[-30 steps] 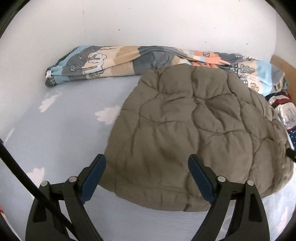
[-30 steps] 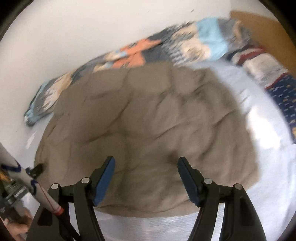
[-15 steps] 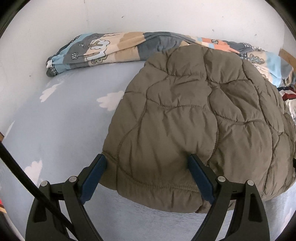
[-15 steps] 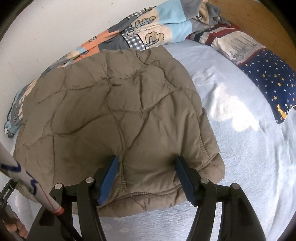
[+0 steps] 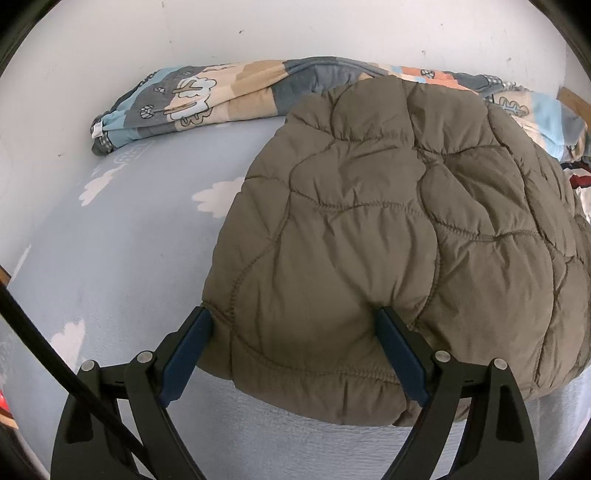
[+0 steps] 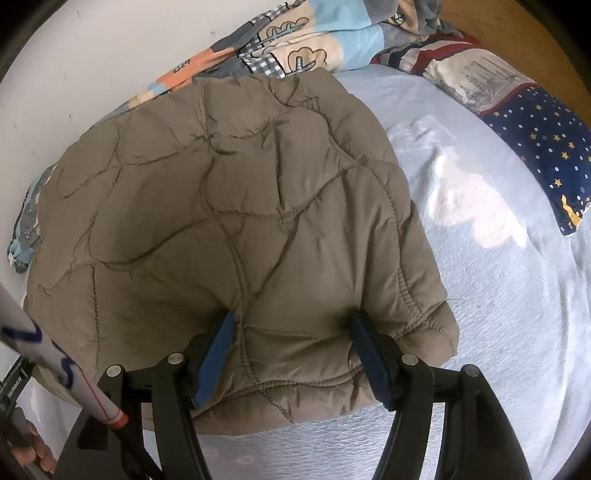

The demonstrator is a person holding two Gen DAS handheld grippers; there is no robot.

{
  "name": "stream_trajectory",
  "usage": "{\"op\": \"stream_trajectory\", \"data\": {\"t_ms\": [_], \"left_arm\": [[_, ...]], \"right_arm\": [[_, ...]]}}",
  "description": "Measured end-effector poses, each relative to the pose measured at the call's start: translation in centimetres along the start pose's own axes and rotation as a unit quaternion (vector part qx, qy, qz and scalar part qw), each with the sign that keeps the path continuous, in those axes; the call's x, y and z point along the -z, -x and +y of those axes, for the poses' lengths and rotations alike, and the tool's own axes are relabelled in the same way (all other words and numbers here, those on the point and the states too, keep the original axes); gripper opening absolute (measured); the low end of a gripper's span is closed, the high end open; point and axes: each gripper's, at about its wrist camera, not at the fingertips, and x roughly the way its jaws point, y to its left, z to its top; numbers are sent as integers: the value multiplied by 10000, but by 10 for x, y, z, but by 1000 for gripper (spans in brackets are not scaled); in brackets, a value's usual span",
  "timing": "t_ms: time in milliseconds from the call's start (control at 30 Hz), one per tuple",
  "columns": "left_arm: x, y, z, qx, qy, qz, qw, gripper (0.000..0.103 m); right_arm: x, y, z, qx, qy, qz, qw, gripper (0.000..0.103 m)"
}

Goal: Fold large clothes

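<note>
An olive quilted jacket (image 5: 369, 221) lies folded in a puffy stack on the light blue bed sheet (image 5: 110, 240). My left gripper (image 5: 291, 312) stands wide over its near left corner. One fingertip rests at the hem edge and the other sinks into the padding, with fabric bulging between them. In the right wrist view the jacket (image 6: 240, 203) fills the middle. My right gripper (image 6: 292, 315) straddles the near right corner, both blue pads dug into the padding, jaws apart.
A patterned quilt (image 5: 207, 96) is bunched along the white wall behind the jacket. A navy star pillow (image 6: 535, 140) lies at the right by a wooden headboard (image 6: 517, 29). A person's hand (image 6: 26, 446) shows at lower left. A black cable (image 5: 37, 339) crosses the left view.
Both grippers have come down and forward onto the jacket's near edge. Their fingertips, a second ago above the fabric, now press into it. The right view has swung and sharpened.
</note>
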Motion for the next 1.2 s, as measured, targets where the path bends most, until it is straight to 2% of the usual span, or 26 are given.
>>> {"op": "stream_trajectory", "data": {"t_ms": [200, 300, 367, 400, 467, 533, 567, 600, 667, 733, 900, 1033, 1133, 1200], "left_arm": [[-4, 3, 4, 103, 146, 85, 9998, 90], [-8, 10, 22, 530, 672, 183, 9962, 90], [-9, 13, 42, 898, 1204, 282, 9883, 90], [-9, 13, 57, 1086, 1540, 347, 9815, 90], [-6, 11, 78, 1349, 2018, 480, 9689, 90], [0, 4, 101, 1681, 2521, 707, 9504, 90], [4, -1, 111, 1897, 2761, 816, 9387, 90], [7, -3, 116, 2023, 2896, 881, 9314, 90], [15, -10, 126, 2355, 3231, 1011, 9110, 90], [20, -14, 128, 2548, 3375, 1098, 8995, 90], [25, -28, 115, 2797, 3440, 1227, 8879, 90], [28, -42, 107, 2691, 3589, 1251, 8849, 90], [28, -55, 101, 2757, 3725, 1282, 8768, 90], [26, -59, 98, 2753, 3754, 1232, 8764, 90]], "right_arm": [[-1, 5, -1, -27, -30, 17, 10000, 71], [-3, 15, -5, -146, -186, -55, 9997, 72], [-5, 25, -11, -151, -296, -185, 9993, 73], [-5, 32, -17, -94, -411, -285, 9987, 75], [-4, 43, -37, 8, -809, -444, 9957, 87], [-2, 45, -56, 21, -1198, -431, 9919, 90], [1, 44, -71, -91, -1508, -346, 9879, 90], [4, 42, -80, -201, -1703, -287, 9848, 90], [10, 36, -98, -526, -2140, -123, 9753, 90], [15, 30, -108, -748, -2419, -5, 9674, 90], [27, 12, -117, -1385, -3107, 208, 9401, 90], [31, -1, -114, -1624, -3339, 254, 9282, 90], [30, -9, -113, -1689, -3491, 127, 9216, 90], [29, -14, -114, -1778, -3624, 28, 9149, 90]]}}
